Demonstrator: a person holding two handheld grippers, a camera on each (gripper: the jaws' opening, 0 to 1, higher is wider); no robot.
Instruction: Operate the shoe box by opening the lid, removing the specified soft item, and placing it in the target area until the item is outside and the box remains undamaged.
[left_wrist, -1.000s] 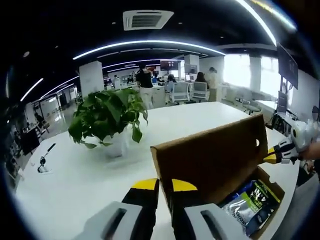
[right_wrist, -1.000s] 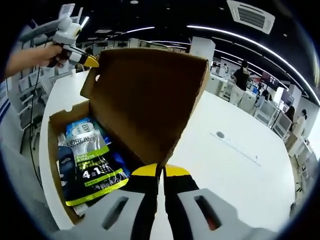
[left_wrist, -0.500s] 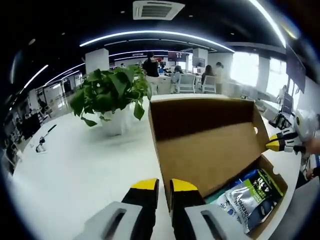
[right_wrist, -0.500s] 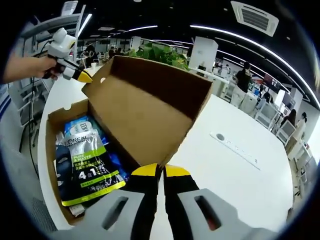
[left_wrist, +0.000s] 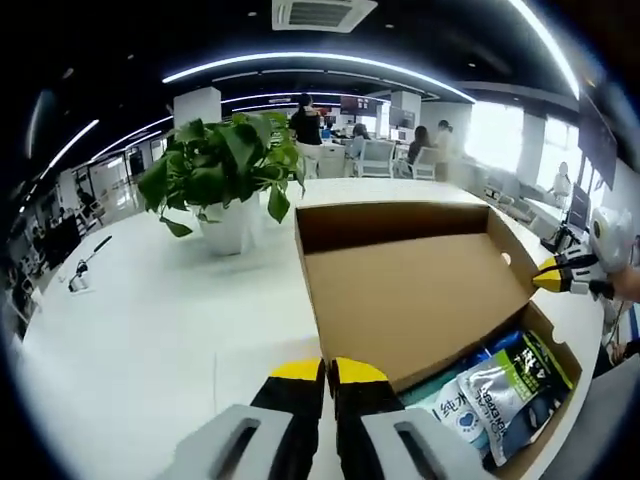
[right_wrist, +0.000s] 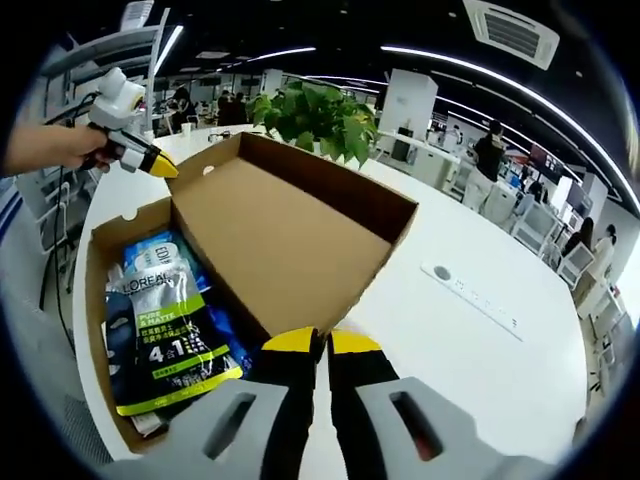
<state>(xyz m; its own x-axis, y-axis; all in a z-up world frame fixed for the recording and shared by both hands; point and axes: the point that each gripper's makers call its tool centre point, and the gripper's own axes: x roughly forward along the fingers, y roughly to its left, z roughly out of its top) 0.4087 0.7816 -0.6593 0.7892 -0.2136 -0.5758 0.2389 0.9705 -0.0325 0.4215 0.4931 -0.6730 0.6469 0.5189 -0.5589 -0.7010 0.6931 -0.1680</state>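
light: bright long white ceiling strip lights (left_wrist: 300, 62), arcing 10 to 2 o'clock
glare: window (left_wrist: 492, 135) blown out
edges: fisheye-bent, soft

shoe box (right_wrist: 130, 225) lying open on the white table (right_wrist: 480, 350)
its lid (right_wrist: 290, 225) is leaning back toward the potted plant (right_wrist: 315, 115); a green-and-silver sachet (right_wrist: 165, 335) is resting inside, and the right gripper (right_wrist: 322, 345) is sitting with jaws together.

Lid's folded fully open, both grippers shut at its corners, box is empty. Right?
Not empty. The right gripper view shows packets lying in the shoe box. The lid is open, with the left gripper and right gripper shut at its corners.
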